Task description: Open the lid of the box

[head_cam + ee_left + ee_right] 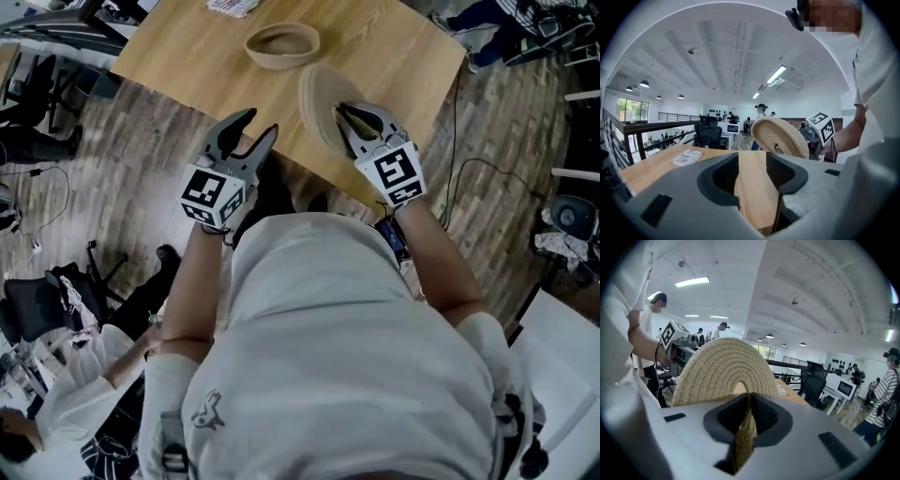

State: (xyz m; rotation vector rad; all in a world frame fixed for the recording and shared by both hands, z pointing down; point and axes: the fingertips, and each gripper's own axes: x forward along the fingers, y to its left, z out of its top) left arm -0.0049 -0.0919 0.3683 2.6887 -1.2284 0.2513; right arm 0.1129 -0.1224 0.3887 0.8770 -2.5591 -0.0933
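Observation:
The round woven box (282, 45) stands without a lid at the far side of the wooden table (187, 56). Its woven lid (319, 98) is lifted off and tilted on edge above the table's near edge. My right gripper (349, 117) is shut on the lid's rim; in the right gripper view the lid (726, 366) stands upright between the jaws of the right gripper (747, 416). My left gripper (260, 122) hovers to the lid's left, open with nothing between its fingers. The left gripper view shows bare tabletop (754, 187) beyond the jaws and the lid (780, 136) to the right.
A small printed packet (232, 6) lies at the table's far edge, left of the box. An office chair (708, 131) stands beyond the table. A seated person (84, 375) is at the lower left, and cables run over the wooden floor (497, 187).

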